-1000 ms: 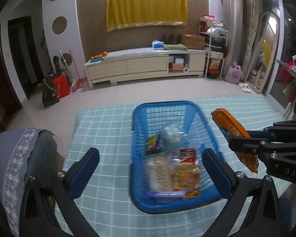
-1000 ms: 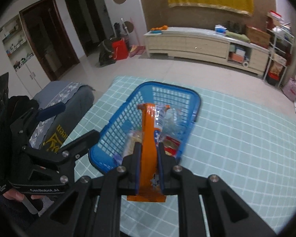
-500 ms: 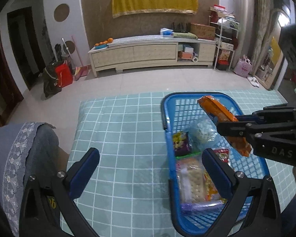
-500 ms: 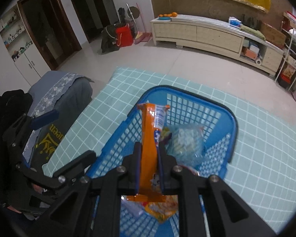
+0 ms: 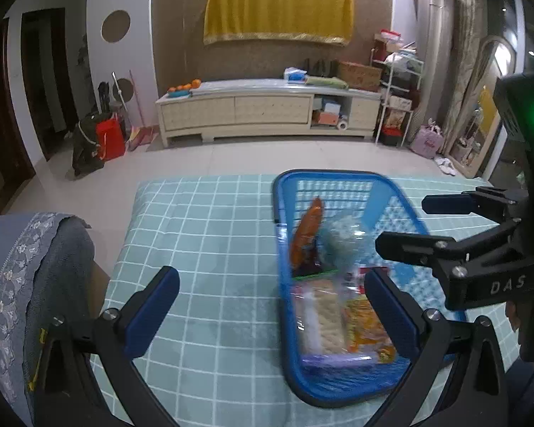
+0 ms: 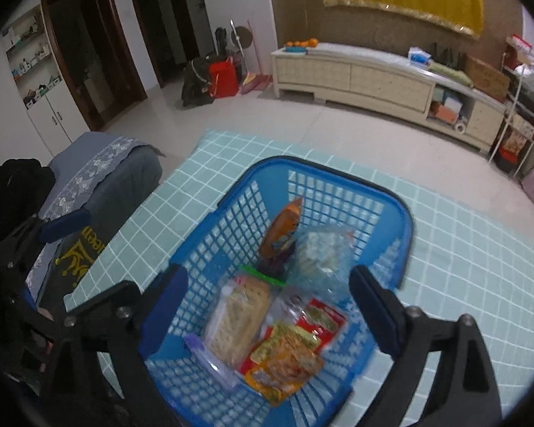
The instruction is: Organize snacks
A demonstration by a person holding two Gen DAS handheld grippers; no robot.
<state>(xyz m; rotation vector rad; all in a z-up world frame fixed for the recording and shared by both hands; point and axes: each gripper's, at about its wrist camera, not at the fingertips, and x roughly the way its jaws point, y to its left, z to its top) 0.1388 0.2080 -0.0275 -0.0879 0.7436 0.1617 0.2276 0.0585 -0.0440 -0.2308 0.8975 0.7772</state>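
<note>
A blue plastic basket point(image 6: 320, 167) stands on the teal checked tablecloth point(image 6: 462, 267). Inside it an orange snack packet point(image 6: 283, 229) leans upright against a clear bag point(image 6: 320, 252), free of any grip. A cracker pack point(image 6: 238, 316) and a yellow-orange packet point(image 6: 284, 363) lie at the near end. My right gripper point(image 6: 267, 277) hovers over the basket's near end, its jaws opening with nothing between them. In the left wrist view the basket point(image 5: 331, 174), the orange packet point(image 5: 306, 235) and the right gripper point(image 5: 404, 224) show. My left gripper point(image 5: 270, 281) stands open and empty, straddling the basket's left wall.
A chair with a grey lace-trimmed cover point(image 5: 35, 267) stands at the table's left edge. Bare tablecloth point(image 5: 203, 235) lies left of the basket. A long cream cabinet point(image 5: 267, 110) runs along the far wall across the tiled floor.
My right gripper moved in over the basket, opened and let go of the orange packet, which now stands inside the basket. The left gripper drifted and sank a little beside the basket.
</note>
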